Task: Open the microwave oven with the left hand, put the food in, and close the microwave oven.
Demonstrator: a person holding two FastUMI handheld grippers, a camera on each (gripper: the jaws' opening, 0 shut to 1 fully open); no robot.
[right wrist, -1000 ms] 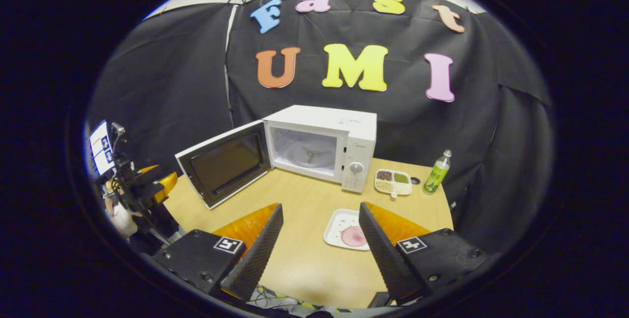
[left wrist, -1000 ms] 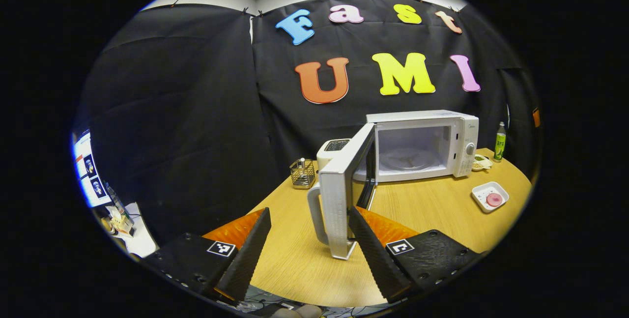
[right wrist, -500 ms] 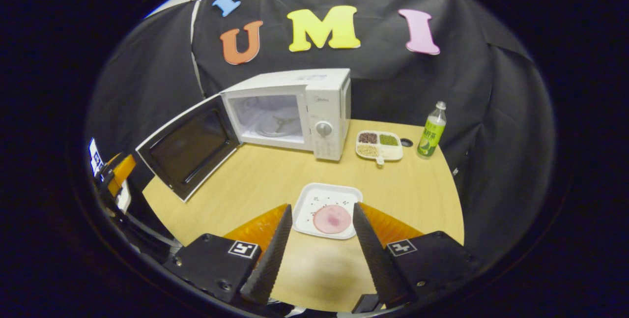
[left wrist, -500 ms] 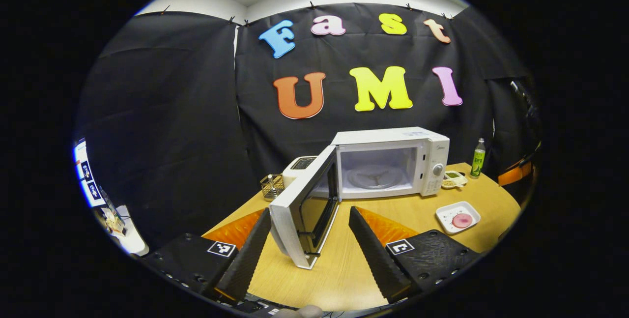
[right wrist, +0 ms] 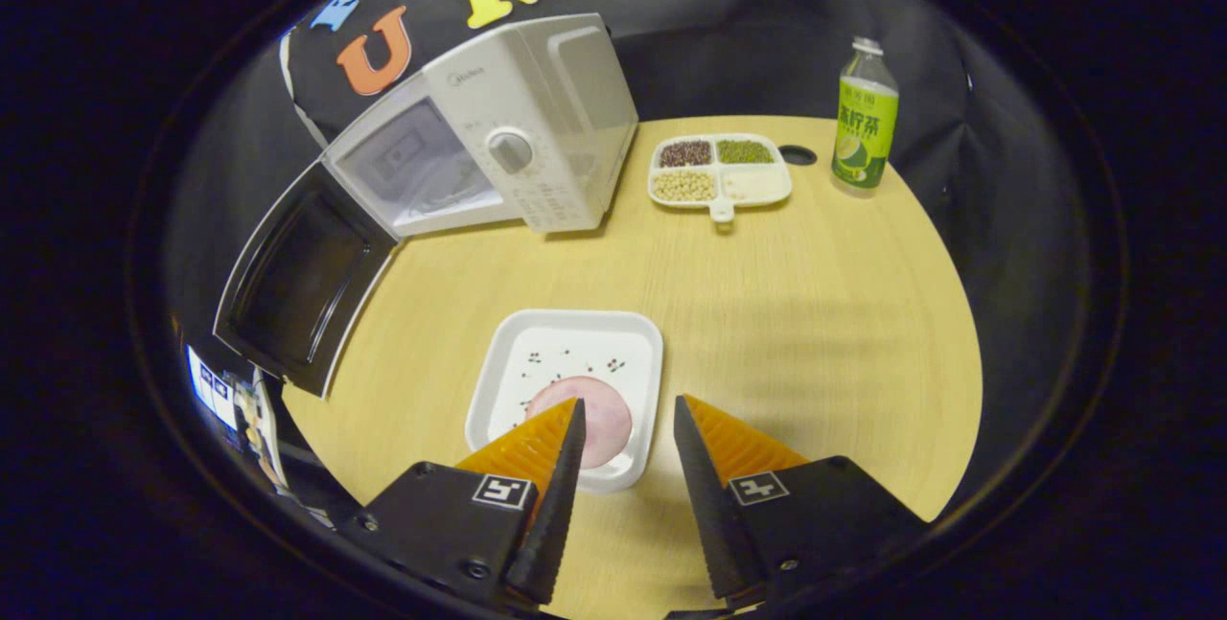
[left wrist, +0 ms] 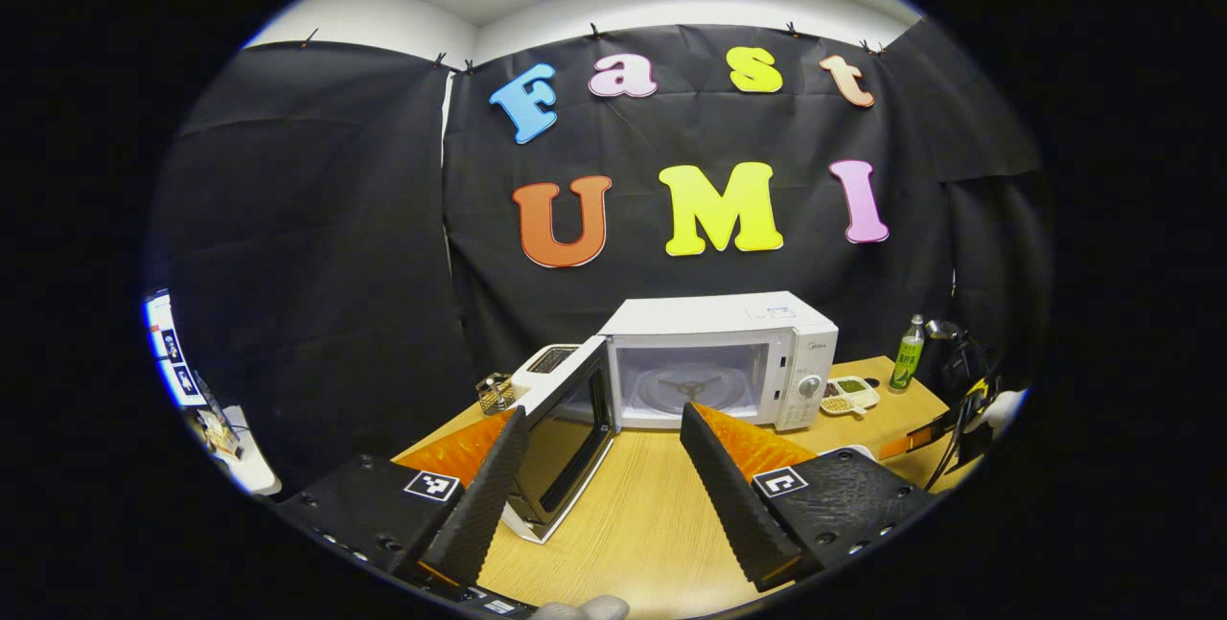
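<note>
Since a second ago the left gripper (left wrist: 602,467) has been drawn back from the microwave (left wrist: 719,356), its door (left wrist: 561,443) left wide open, fingers spread on nothing. The right gripper (right wrist: 623,476) has been lowered over the white square tray (right wrist: 566,390) on the wooden table (right wrist: 815,313), fingers apart astride its near rim. Picking up is judged in hand; closing on that thin, smooth rim is called for next, the flat pink food (right wrist: 599,409) kept level.

A small grey brand name is printed on the microwave oven (right wrist: 498,112), but it is too small to be read. Printing is carried on the green bottle (right wrist: 866,117) label, also unreadable.
</note>
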